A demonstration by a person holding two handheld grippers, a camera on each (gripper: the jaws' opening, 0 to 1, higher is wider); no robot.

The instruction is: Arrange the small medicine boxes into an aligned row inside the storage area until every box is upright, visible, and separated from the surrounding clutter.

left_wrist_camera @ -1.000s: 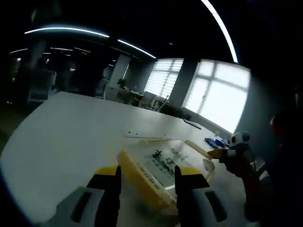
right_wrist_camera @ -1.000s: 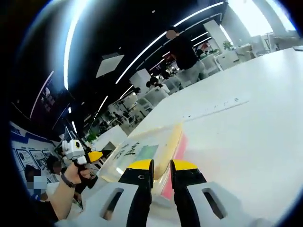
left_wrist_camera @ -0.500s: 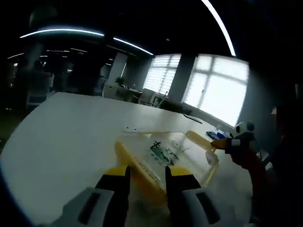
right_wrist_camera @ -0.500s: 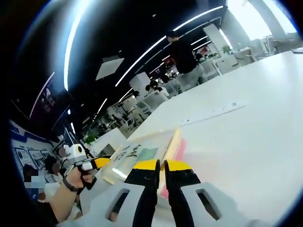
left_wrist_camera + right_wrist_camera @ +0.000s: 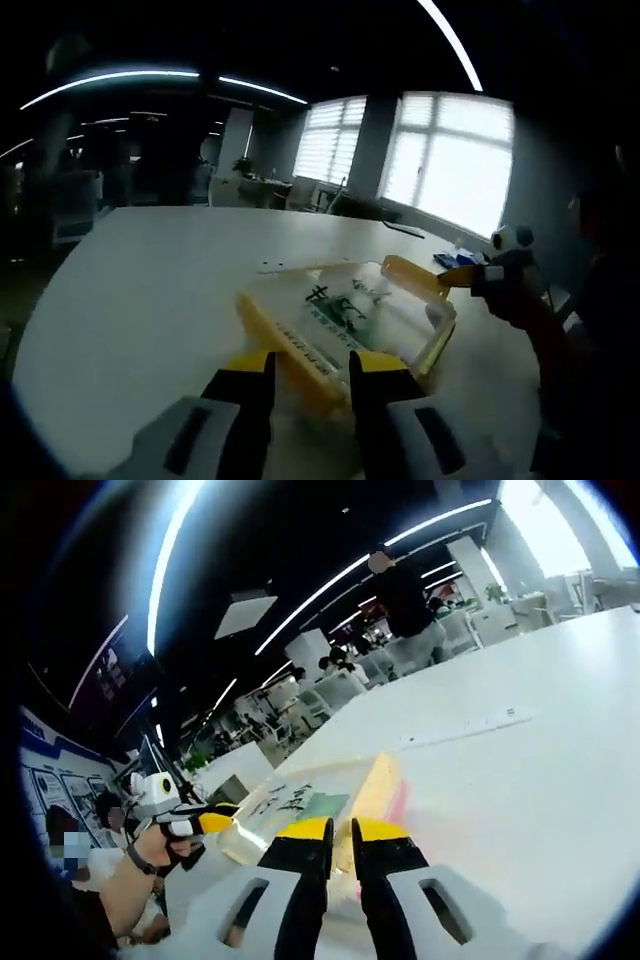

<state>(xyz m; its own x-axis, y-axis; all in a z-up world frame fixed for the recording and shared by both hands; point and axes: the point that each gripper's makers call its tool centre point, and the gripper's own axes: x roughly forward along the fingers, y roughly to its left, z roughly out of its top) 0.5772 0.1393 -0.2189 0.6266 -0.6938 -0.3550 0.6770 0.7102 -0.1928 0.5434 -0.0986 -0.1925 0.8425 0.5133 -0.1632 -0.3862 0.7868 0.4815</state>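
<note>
Left claw (image 5: 308, 362) at near end of clear storage box (image 5: 352, 318) with yellow edges; jaws part-open, yellow rim between them, contact unclear. Box lifted off white counter (image 5: 150, 290), tilted. Printed medicine boxes (image 5: 335, 312) inside, lying just ahead of left claw. Right claw (image 5: 340, 832) on opposite yellow rim (image 5: 375, 785); jaws nearly closed, pinching rim. Right claw seen beyond box far end (image 5: 462, 275); left claw and hand left of box (image 5: 205, 822).
</note>
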